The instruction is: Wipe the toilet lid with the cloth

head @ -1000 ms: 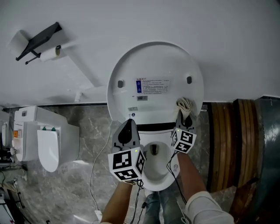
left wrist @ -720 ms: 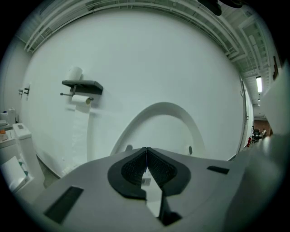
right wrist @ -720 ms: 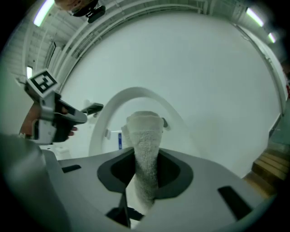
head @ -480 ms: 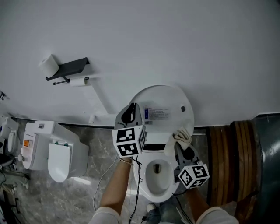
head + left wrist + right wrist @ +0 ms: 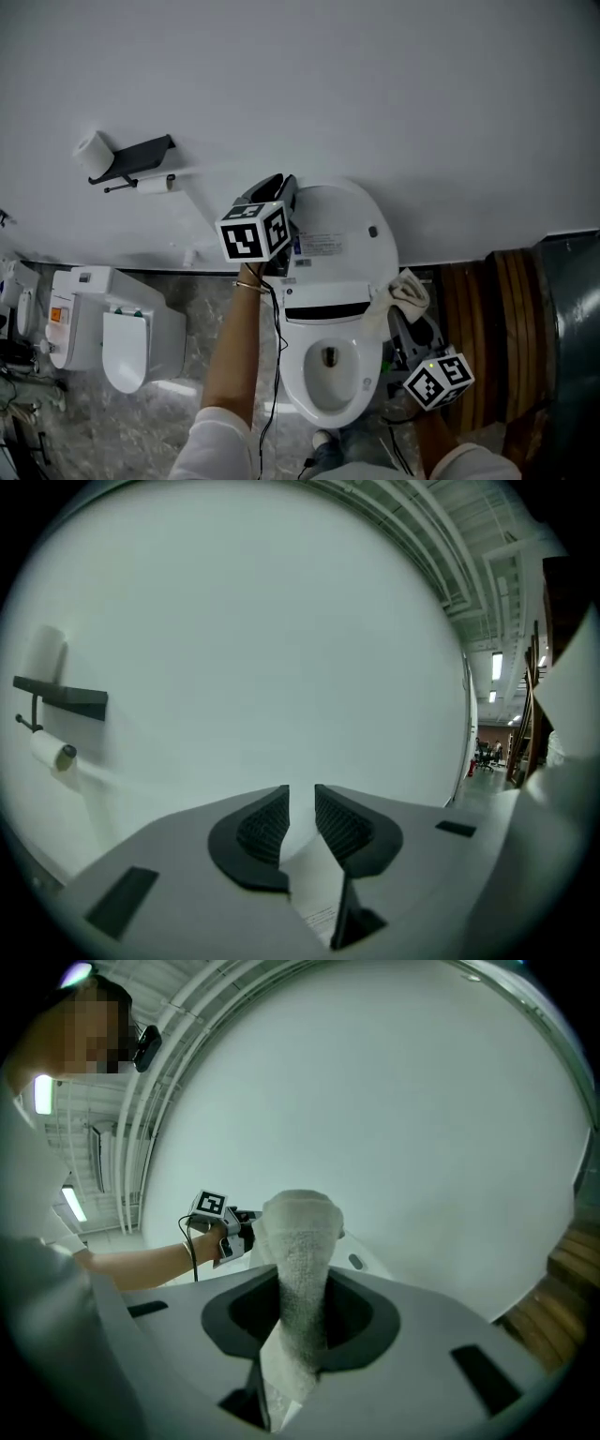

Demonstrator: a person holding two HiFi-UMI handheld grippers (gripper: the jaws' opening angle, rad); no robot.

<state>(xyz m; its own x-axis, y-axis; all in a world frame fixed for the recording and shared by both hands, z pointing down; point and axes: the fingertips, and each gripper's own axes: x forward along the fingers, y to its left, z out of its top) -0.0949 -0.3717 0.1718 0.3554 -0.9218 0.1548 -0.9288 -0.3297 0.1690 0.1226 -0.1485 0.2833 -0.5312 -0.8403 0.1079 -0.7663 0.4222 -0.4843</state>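
The white toilet lid (image 5: pixel 337 230) stands raised against the wall, its label facing me. My left gripper (image 5: pixel 279 187) is at the lid's upper left rim, its jaws closed on the thin lid edge (image 5: pixel 314 897); in the left gripper view the gripper (image 5: pixel 302 822) points at the wall. My right gripper (image 5: pixel 411 323) is beside the lid's lower right, shut on a bunched off-white cloth (image 5: pixel 407 291). In the right gripper view the cloth (image 5: pixel 300 1241) sticks up between the jaws of the gripper (image 5: pixel 300 1321), hiding much of the lid (image 5: pixel 361 1262); the left gripper (image 5: pixel 232 1230) shows behind it.
The open toilet bowl (image 5: pixel 328 361) is below the lid. A dark paper holder (image 5: pixel 131 152) with rolls hangs on the wall at left. A white unit (image 5: pixel 103 323) stands on the marble floor at left. Wooden slats (image 5: pixel 492 319) rise at right.
My left gripper has risen from in front of the bowl to the lid's upper left rim and closed on it. My right gripper with the cloth has dropped down and right, off the lid face.
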